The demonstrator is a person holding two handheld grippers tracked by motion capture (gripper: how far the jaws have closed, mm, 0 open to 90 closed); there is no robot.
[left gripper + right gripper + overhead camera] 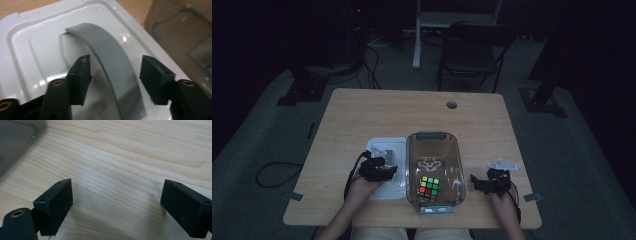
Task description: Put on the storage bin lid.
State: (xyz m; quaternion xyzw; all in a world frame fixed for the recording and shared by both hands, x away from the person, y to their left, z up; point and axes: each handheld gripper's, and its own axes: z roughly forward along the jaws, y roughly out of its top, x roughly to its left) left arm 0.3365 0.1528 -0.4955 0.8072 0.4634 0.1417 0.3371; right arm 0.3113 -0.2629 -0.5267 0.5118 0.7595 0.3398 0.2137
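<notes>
Left tool: jaws spread, straddling the grey handle of the white lid, which lies on the table just left of the clear bin. Handle's long axis runs between the jaws, away from the tool. Right tool: spread wide, empty, over bare table.

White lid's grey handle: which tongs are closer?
Left. The left tongs straddle the grey handle, jaws open on either side. The right tongs sit beyond the clear bin, over bare table.

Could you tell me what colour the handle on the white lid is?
Grey; the handle shows best in the left gripper view.
</notes>
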